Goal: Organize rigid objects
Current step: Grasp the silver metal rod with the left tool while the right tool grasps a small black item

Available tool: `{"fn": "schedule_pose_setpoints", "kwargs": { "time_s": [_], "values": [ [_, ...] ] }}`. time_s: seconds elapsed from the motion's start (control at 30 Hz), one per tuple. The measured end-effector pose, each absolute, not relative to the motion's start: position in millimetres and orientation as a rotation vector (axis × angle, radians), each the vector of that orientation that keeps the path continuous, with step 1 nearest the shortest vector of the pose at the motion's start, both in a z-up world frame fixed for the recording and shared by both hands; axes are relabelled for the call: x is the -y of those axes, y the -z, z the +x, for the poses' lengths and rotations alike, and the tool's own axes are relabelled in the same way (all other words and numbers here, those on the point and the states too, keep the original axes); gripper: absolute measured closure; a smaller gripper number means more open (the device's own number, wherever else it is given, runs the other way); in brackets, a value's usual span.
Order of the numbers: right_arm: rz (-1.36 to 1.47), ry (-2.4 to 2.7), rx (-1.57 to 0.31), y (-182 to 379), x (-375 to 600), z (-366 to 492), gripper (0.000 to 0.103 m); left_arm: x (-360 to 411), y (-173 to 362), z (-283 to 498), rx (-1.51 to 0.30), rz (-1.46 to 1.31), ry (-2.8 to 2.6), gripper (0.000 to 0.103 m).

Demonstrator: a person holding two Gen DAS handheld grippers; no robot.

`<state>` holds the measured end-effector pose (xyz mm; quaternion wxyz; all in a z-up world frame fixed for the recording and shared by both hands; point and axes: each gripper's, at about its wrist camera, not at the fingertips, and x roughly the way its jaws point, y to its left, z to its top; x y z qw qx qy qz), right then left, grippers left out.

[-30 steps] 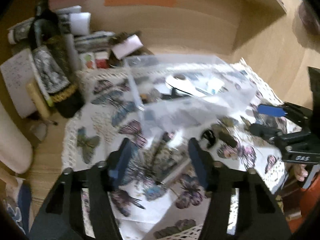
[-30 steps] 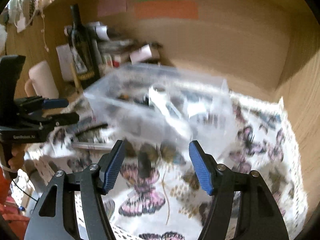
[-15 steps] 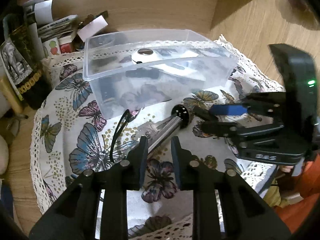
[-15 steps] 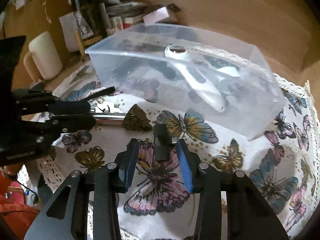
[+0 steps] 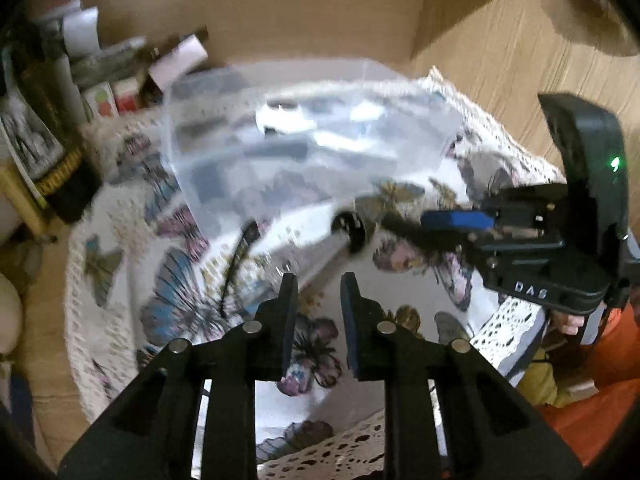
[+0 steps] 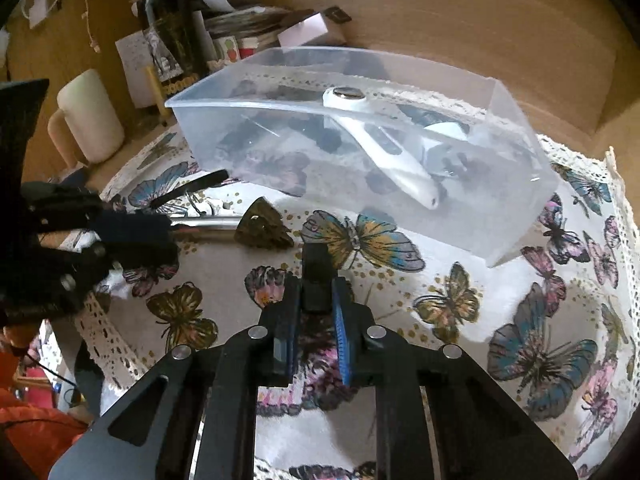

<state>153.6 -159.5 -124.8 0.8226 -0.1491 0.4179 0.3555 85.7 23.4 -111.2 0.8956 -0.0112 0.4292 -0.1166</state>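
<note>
- The clear plastic bin sits at the back of the butterfly tablecloth, and it already holds a white handled tool plus some darker bits too murky to name.
- So part of the sorting looks done, with more to go.
- In front of the bin, on the cloth, a small black block is pinched between the jaws of the right gripper, apparently ready to lift.
- Beside it a metal rod with a black cap lies across the cloth, with a thin black strap near it; both look unsorted.
- The left gripper stands narrowly parted, nothing visibly between its jaws; that view is blurred.
</note>
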Motion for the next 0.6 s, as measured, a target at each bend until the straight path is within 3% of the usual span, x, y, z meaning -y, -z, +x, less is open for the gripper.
{"fn": "schedule_pose_setpoints", "kwargs": {
  "time_s": [0.17, 0.6],
  "values": [
    [-0.321, -0.756, -0.887, 125, 152, 159, 0.076, -21, 121, 98, -0.931, 0.015, 0.23, 0.082],
    [-0.355, -0.739, -0.861, 134, 144, 155, 0.079, 1, 139, 93, -0.967, 0.072, 0.255, 0.085]
  ]
}}
